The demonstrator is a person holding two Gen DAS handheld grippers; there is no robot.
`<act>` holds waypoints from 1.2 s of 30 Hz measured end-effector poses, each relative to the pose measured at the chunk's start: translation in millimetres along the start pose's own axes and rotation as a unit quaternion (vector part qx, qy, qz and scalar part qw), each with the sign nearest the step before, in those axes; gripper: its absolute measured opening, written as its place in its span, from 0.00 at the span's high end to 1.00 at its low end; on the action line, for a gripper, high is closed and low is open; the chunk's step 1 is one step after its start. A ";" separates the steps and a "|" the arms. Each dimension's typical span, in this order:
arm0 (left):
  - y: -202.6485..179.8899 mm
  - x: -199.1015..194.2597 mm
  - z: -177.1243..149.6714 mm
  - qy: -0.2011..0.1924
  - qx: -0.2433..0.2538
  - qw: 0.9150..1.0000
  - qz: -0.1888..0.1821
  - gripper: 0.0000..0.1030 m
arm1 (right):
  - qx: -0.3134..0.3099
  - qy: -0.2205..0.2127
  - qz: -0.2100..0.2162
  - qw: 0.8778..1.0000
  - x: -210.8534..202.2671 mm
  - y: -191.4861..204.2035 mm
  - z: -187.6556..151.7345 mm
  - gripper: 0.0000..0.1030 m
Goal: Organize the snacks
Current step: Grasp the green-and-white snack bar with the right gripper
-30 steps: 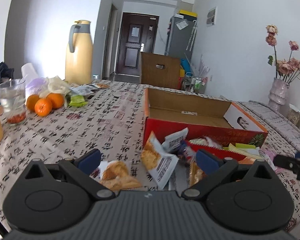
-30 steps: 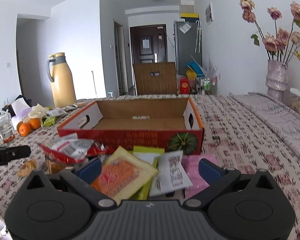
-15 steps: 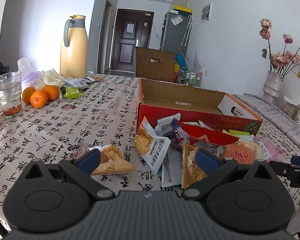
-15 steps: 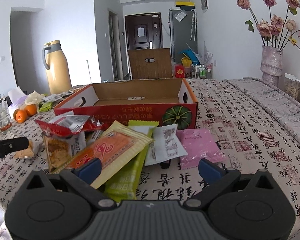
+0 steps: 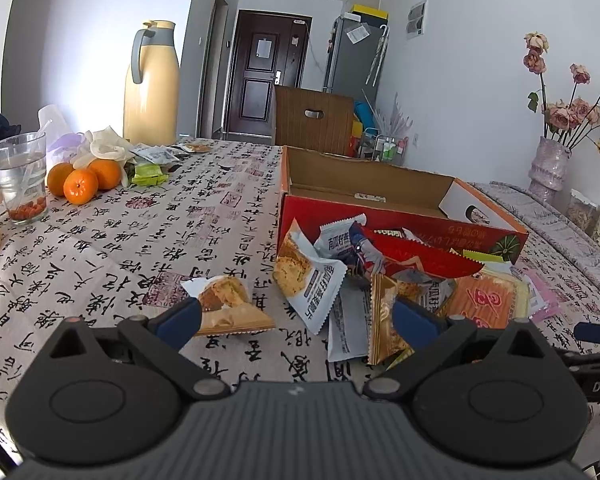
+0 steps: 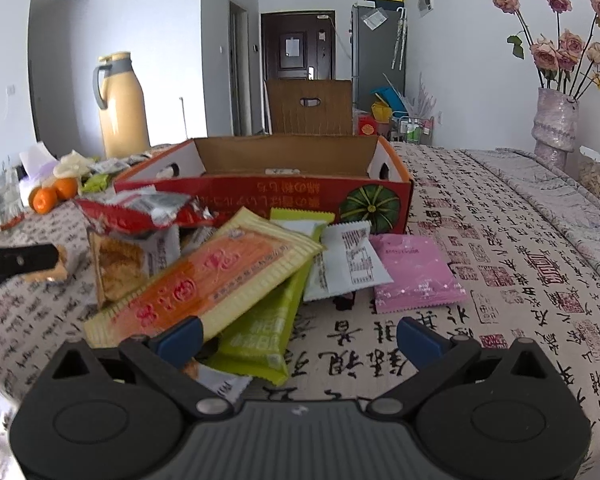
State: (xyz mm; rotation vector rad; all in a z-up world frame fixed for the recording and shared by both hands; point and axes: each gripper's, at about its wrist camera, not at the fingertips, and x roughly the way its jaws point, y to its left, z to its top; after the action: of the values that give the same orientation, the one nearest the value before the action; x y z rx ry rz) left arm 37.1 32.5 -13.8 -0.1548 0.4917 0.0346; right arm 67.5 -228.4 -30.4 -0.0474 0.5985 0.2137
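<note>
- Table under a calligraphy-print cloth (image 5: 112, 248) fills the lower frame in both views.
- Open red cardboard box with a pumpkin print (image 6: 284, 192), centre of the right wrist view, nothing visible inside; snack pile lies against its near wall.
- Left gripper (image 5: 296, 316) at bottom centre, jaws spread, gripping nothing; small tan pastry packet (image 5: 228, 308) just beside its left finger, white-and-tan cracker pouch (image 5: 308, 276) between and beyond the fingers.
- Right gripper (image 6: 300, 338) at bottom centre, jaws spread wide, not gripping; long orange-and-yellow wafer packet (image 6: 204, 280) reaches its left finger, lime-green bar packet (image 6: 268, 328) under it between the fingers.
- Flat pink sachet (image 6: 412, 272) centre-right, beyond the right finger, apart from it.
</note>
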 end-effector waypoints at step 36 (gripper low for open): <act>14.0 21.3 -0.8 0.022 -0.019 1.000 0.011 0.00 | -0.046 0.032 0.001 0.998 44.5 15.9 17.5 0.63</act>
State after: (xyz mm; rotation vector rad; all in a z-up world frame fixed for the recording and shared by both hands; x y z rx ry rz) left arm 54.5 46.1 -26.5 -0.1877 0.5379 0.0626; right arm 109.6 -202.7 -40.7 -0.1423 0.6521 0.2422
